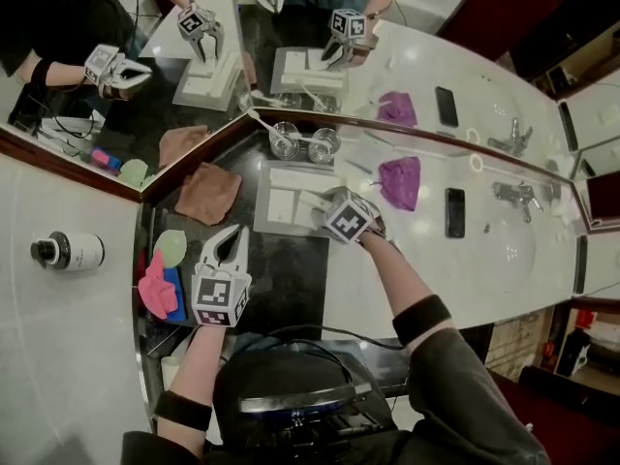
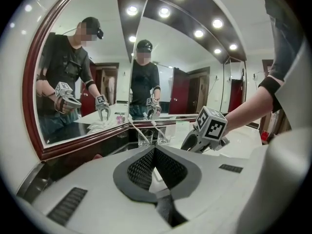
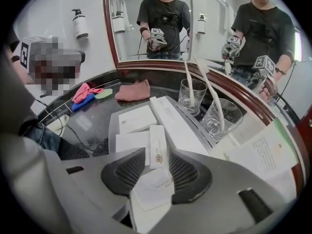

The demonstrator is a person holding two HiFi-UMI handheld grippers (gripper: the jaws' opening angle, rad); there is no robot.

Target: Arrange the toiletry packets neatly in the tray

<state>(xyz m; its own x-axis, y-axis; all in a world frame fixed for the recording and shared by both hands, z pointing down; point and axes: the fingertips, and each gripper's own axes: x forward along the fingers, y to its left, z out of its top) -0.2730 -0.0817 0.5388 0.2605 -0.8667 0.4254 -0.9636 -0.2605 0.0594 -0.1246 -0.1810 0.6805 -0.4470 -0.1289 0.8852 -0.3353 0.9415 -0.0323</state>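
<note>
Task is prob over halfway. The dark polished counter (image 1: 286, 294) holds the grey rectangular tray (image 1: 262, 209), and most packets are already in it and lined up pretty square. That's a long white carton (image 3: 171, 120) along the far side, a flat wide packet (image 3: 138, 118) next to it, another flat one (image 3: 129, 141) below that, and a narrow strip packet (image 3: 157, 138) w/ a tiny gold logo.

What's left, afaict, is the small packet (image 3: 153, 188) sitting crooked, so it needs squaring up w/ the rest.

The right gripper (image 3: 157, 156) is right over the tray, pointing down. Its claw is half released and that crooked packet lies between the pads. It looks loose, not pinched.

The left gripper (image 2: 154, 151) is clenched on nothing, off to the side over bare counter.

Materials: the packets all look like matte white paper/card w/ crisp edges, thin and light, so prob slidey. The tray is smooth w/ a low rim. Two clear, round drinking glasses (image 3: 191, 94) stand just behind the tray, so easy to knock. A soft, crumpled brownish cloth (image 3: 132, 90) lies further back.
</note>
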